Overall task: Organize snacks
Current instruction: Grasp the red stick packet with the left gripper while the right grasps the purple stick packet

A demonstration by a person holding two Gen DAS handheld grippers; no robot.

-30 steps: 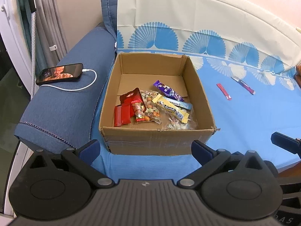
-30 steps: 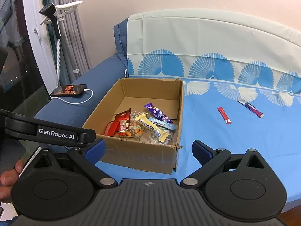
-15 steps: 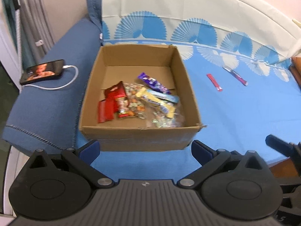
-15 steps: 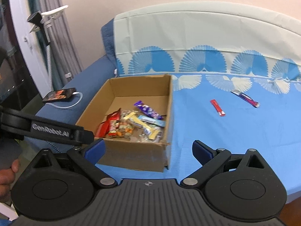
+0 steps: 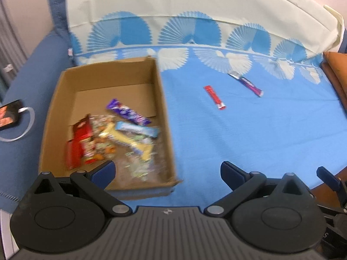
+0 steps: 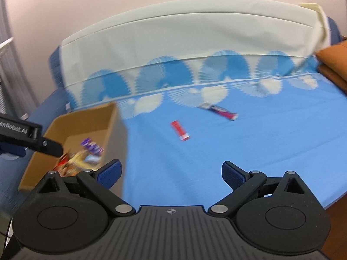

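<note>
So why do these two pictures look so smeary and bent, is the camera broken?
Not broken, probably: left wrist view, the snacks in the cardboard box smear from motion; right wrist view is blurrier overall, softening the red bar and purple bar. Both fisheye lenses curve the sofa back and darken the corners.

Red bar and purple bar lie outside box.

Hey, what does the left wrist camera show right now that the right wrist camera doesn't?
Only the left wrist view shows the phone on its white cable and the box's whole floor. Only the right wrist view shows the left gripper's arm from outside, with lettering. Both show the cardboard box of snacks, the red bar and purple bar on the blue sheet, and an orange cushion.
</note>
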